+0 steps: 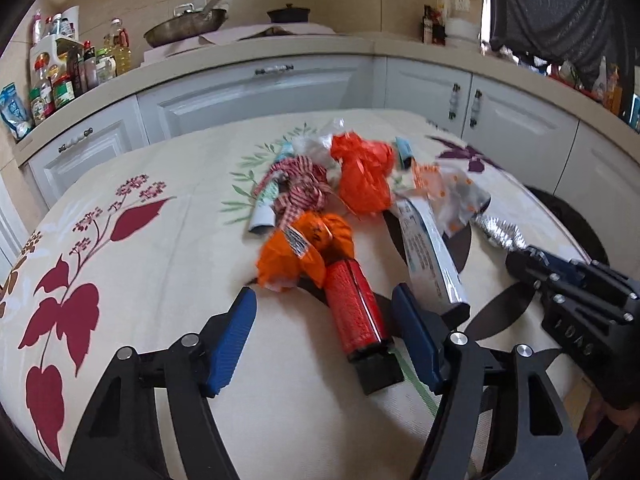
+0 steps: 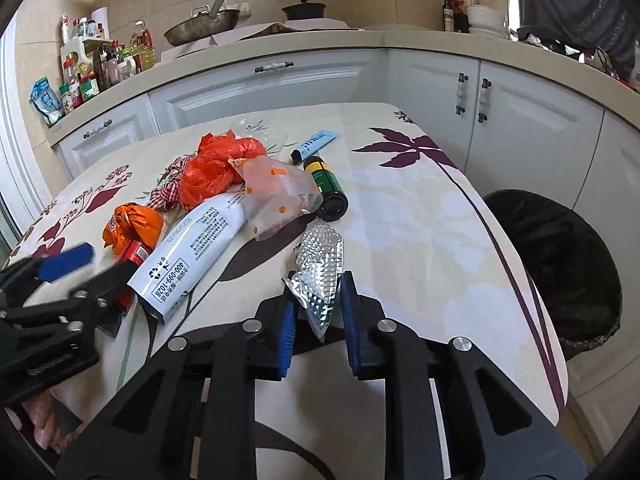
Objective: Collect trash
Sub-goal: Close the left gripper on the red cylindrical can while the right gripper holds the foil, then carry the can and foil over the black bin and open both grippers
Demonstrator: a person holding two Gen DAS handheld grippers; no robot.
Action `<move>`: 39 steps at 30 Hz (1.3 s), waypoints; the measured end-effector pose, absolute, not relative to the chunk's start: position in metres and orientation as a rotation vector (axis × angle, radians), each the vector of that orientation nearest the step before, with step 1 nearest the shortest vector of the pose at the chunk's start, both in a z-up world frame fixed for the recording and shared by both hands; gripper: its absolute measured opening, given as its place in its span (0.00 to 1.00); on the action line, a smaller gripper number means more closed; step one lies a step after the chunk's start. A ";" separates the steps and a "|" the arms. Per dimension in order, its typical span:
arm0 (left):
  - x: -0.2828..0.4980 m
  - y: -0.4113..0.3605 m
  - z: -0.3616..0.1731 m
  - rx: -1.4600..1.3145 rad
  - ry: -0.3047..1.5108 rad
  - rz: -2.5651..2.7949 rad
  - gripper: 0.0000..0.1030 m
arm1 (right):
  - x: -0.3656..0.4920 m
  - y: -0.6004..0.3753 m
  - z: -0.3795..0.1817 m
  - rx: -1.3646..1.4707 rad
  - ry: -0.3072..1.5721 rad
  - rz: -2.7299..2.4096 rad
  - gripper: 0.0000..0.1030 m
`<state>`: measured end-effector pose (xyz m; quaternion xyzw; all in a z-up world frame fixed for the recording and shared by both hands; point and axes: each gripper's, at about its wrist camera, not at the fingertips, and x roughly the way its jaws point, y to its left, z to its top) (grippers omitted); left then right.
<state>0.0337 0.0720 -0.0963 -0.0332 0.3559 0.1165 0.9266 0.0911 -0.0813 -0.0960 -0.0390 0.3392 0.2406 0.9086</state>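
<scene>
Trash lies in a pile on the floral tablecloth [image 1: 160, 264]. My left gripper [image 1: 324, 300] is open, its jaws either side of a red cylindrical tube [image 1: 356, 308] lying on the table, next to a crumpled orange wrapper [image 1: 304, 248]. My right gripper [image 2: 320, 292] is shut on a crinkled silver foil wrapper [image 2: 322, 264]; it also shows in the left wrist view [image 1: 500, 232]. A white tube [image 2: 196, 240], an orange plastic bag [image 2: 216, 168], a clear spotted bag [image 2: 276, 196], a dark green bottle [image 2: 326, 188] and a blue tube [image 2: 314, 144] lie further on.
A black-lined trash bin [image 2: 560, 264] stands beside the table's right edge. White kitchen cabinets [image 2: 280, 88] and a counter with bottles [image 2: 92, 68] and a pan [image 2: 204, 24] run behind the table. A red checked cloth [image 1: 304, 184] lies in the pile.
</scene>
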 end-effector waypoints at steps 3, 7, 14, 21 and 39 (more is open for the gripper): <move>0.034 0.069 -0.098 -0.063 0.730 0.259 0.60 | 0.092 -0.086 -0.097 -0.069 0.699 0.505 0.20; 0.034 0.065 -0.100 -0.058 0.738 0.268 0.45 | 0.095 -0.089 -0.097 -0.057 0.700 0.524 0.20; 0.029 0.059 -0.103 -0.048 0.751 0.299 0.24 | 0.094 -0.092 -0.098 -0.068 0.690 0.548 0.19; 0.017 0.062 -0.095 -0.059 0.718 0.306 0.24 | 0.086 -0.097 -0.097 -0.064 0.680 0.541 0.19; 0.016 0.044 -0.064 -0.046 0.602 0.175 0.24 | 0.071 -0.140 -0.070 -0.038 0.601 0.381 0.19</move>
